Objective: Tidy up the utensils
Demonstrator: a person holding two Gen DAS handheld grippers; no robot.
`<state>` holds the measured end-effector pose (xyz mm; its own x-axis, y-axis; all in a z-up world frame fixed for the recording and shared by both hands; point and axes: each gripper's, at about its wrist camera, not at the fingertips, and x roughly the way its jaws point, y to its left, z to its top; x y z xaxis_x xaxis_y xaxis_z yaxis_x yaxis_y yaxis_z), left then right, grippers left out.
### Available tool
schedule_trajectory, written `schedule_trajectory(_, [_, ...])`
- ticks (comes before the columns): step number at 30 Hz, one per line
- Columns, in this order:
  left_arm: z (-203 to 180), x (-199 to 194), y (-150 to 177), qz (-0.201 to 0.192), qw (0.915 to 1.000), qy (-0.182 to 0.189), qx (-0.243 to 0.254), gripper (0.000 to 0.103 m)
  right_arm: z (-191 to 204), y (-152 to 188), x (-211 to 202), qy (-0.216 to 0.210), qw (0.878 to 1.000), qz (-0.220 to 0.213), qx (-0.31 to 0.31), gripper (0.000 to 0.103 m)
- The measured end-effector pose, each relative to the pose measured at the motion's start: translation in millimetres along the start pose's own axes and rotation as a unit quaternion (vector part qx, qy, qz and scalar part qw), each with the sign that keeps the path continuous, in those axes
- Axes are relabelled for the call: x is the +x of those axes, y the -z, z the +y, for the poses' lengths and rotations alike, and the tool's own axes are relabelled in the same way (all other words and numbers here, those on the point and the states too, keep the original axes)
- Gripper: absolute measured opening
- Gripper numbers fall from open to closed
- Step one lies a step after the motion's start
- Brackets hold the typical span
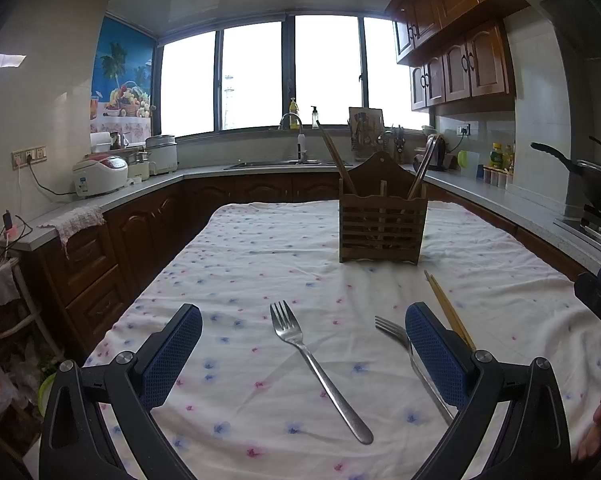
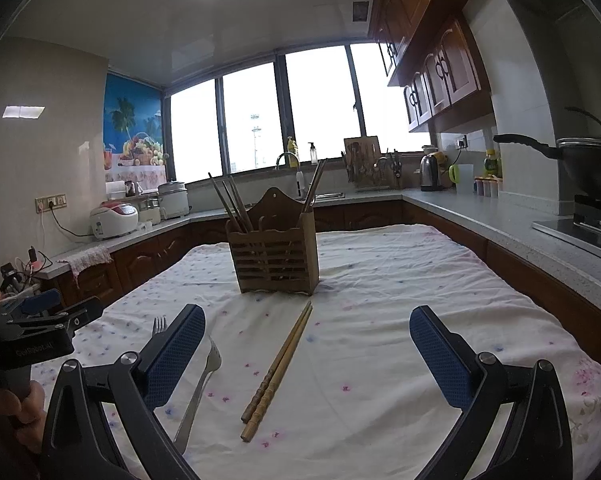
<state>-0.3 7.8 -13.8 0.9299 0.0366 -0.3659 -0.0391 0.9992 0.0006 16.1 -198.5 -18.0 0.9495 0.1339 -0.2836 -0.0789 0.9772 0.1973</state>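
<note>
A wooden slatted utensil holder [image 1: 382, 226] [image 2: 274, 258] stands on the flowered tablecloth with several chopsticks and a metal utensil upright in it. A steel fork [image 1: 316, 368] lies between the fingers of my left gripper [image 1: 304, 354], which is open above the cloth. A second fork [image 1: 414, 364] [image 2: 199, 384] lies partly behind a blue finger pad in each view. A pair of wooden chopsticks [image 2: 278, 370] [image 1: 448, 310] lies flat in front of the holder, between the fingers of my right gripper [image 2: 306, 354], also open and empty.
The table [image 2: 400, 280] is ringed by grey counters with dark wood cabinets. A rice cooker [image 1: 100, 174] sits at left, a sink [image 1: 284, 164] under the window, a wok [image 2: 588, 164] on the stove at right. The other gripper [image 2: 40, 332] and a hand show at the left edge.
</note>
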Motion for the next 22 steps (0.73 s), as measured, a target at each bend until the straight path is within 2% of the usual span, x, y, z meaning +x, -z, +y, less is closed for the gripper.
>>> schedule_trajectory(22, [-5.4,8.8,-6.1,0.009,0.9999,0.01,-0.002,0.102,5.9,-2.5,6.1,0.004,1.0,0.008,0.003,0.103])
